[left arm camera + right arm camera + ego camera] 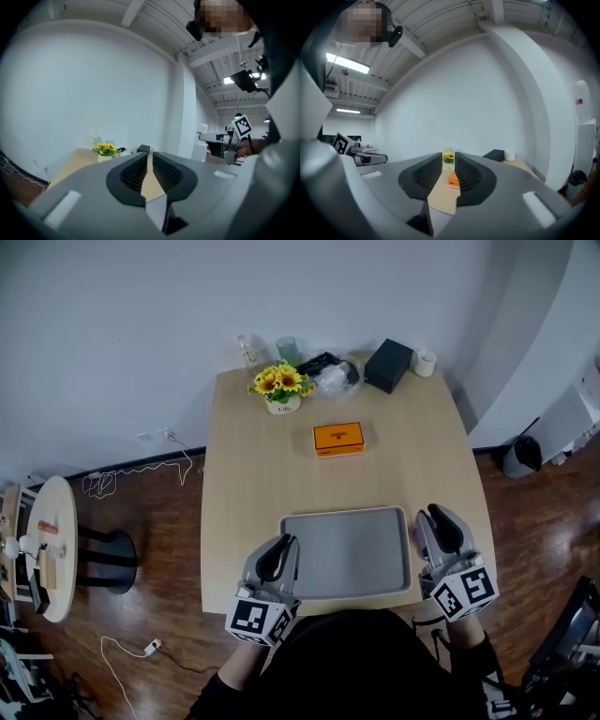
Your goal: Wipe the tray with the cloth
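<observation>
On the counter (244, 456), near its front edge, the tray (347, 554) lies between your grippers. The left gripper (284, 545) has its fingers pressed together, the right gripper (433, 517) slightly spread, both empty. No cloth shows, so bare fingers could scrape the tray.

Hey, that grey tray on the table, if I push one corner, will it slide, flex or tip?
The tray looks rigid, with a low raised rim, so it probably won't flex. Lying flat on the smooth table, it would likely slide or swivel rather than tip.
</observation>
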### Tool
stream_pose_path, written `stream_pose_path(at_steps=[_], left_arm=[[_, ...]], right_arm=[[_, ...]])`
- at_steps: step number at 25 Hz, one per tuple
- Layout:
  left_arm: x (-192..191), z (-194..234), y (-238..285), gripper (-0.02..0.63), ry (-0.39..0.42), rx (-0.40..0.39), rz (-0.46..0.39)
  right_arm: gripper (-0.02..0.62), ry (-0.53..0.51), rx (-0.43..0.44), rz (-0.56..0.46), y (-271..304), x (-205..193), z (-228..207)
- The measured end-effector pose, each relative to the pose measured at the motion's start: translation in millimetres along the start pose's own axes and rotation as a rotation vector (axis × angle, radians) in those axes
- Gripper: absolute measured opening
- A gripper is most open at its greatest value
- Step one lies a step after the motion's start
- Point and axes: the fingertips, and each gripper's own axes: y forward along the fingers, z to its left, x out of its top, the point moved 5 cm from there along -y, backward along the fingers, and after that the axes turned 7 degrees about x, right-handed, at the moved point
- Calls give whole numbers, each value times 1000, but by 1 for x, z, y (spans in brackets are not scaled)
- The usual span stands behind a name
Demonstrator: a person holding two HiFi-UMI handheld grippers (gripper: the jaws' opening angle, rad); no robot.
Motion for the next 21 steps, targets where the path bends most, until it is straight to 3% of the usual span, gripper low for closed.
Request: stream_pose_path(at_steps=[4, 13, 21], left_arm=[[3, -4, -4, 17, 16, -2, 5], [-1, -1, -9, 17, 47, 19, 61], [-3, -4, -9, 17, 56, -7, 34]], right_arm=[[86, -116, 68, 9, 18, 5, 39], [74, -154, 121, 49, 30, -7, 59], [74, -166, 134, 57, 28, -9, 62]])
